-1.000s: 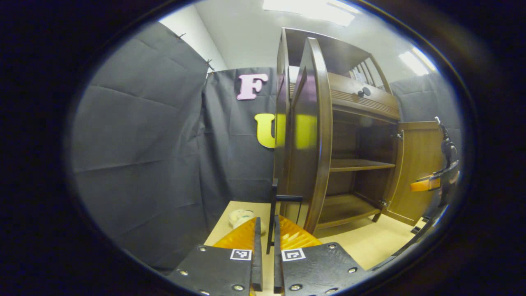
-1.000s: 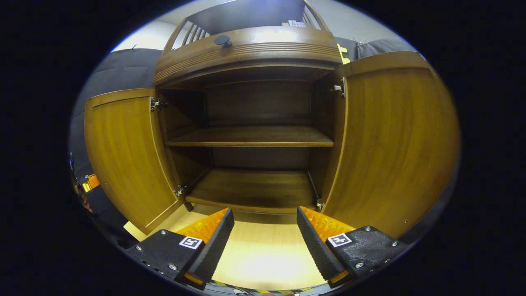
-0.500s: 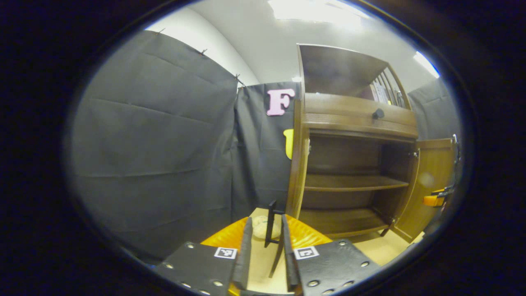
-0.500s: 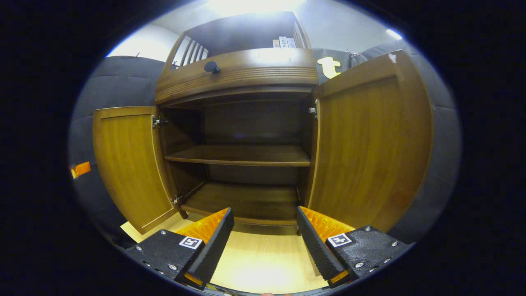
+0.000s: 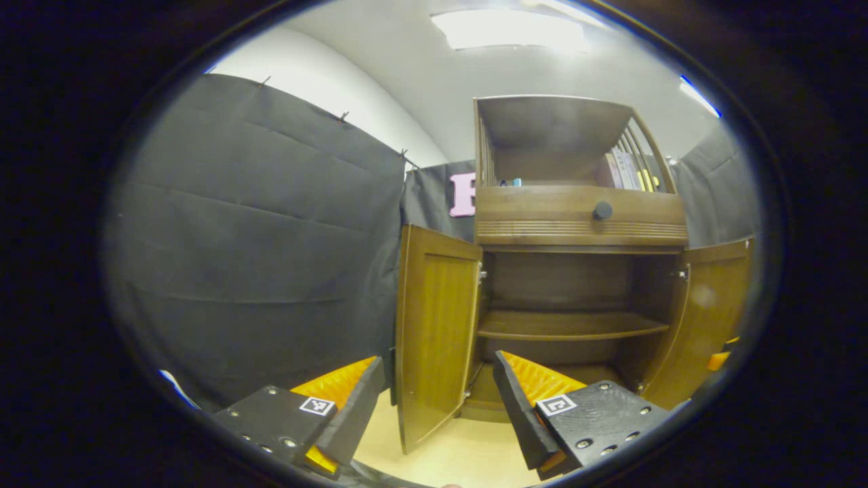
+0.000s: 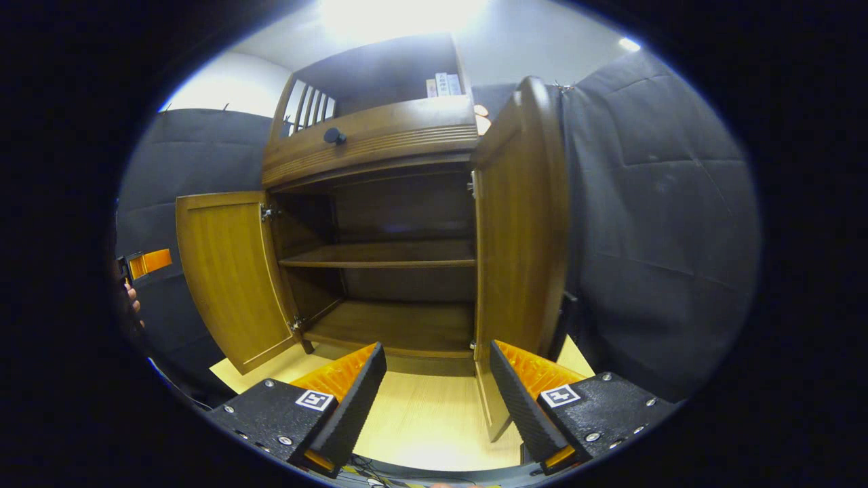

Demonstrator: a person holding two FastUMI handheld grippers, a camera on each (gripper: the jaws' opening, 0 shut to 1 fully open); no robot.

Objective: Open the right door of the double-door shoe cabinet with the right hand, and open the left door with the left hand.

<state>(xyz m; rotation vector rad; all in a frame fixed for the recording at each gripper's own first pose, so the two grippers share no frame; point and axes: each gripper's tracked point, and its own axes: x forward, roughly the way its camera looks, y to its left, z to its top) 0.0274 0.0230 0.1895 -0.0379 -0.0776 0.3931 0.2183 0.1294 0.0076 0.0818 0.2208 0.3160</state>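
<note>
The shoe cabinet [image 5: 580, 224] stands on the pale floor [image 6: 420, 420] with both doors swung wide, its middle shelf [image 6: 380, 255] and bottom board bare, and books standing in the open top compartment [image 5: 627, 169]. The left gripper view faces the left door [image 5: 434, 332] edge-on to its inner face, with the right door [image 5: 708, 318] beyond. The left gripper [image 5: 437, 407] and right gripper [image 6: 437, 390] both hang spread apart, holding nothing, in front of the cabinet.
</note>
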